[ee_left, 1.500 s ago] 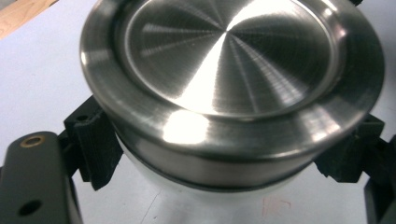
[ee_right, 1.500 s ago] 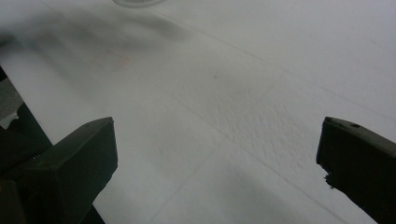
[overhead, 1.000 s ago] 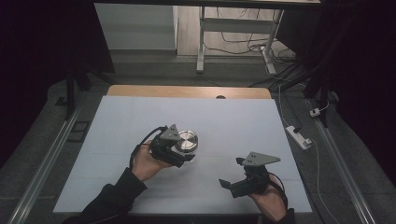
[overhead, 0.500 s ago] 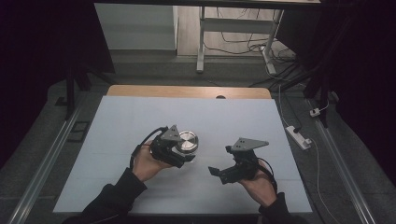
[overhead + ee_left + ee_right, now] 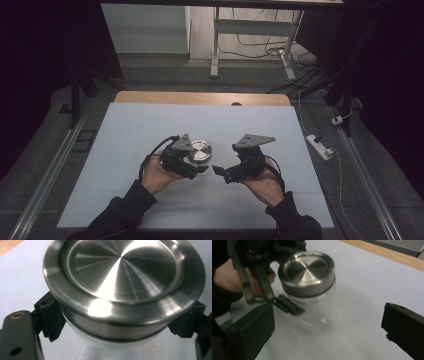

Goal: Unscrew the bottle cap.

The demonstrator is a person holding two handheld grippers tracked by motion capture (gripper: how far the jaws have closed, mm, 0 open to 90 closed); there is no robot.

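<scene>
A: Where is the jar (image 5: 199,151)?

B: Just left of the middle of the high view, standing upright on the pale table (image 5: 125,125). It is a clear glass jar with a brushed steel lid (image 5: 122,270) sitting flat on top, closed.

A: Anything inside it?

B: Through the glass in the right gripper view, lower centre, the body (image 5: 314,308) looks clear; I cannot tell any contents.

A: Who holds it?

B: The left hand-held gripper (image 5: 192,161). In the left gripper view its two black ribbed pads (image 5: 51,315) press on the glass just under the lid's rim, one at the lower left of the frame, the other at the lower right. So it is clamped on the jar.

A: And the other one?

B: The right hand-held gripper (image 5: 220,170) sits right of the jar in the high view, near it but apart, tips pointing toward it. In its own view the jaws stand wide, one at the lower left and one at the right edge, with nothing between them but bare table. The jar is up in the upper left centre of that frame, beyond the jaws.

A: Around that?

B: A wooden strip (image 5: 200,97) along the table's far edge, cables on the floor (image 5: 260,45) beyond it.
</scene>
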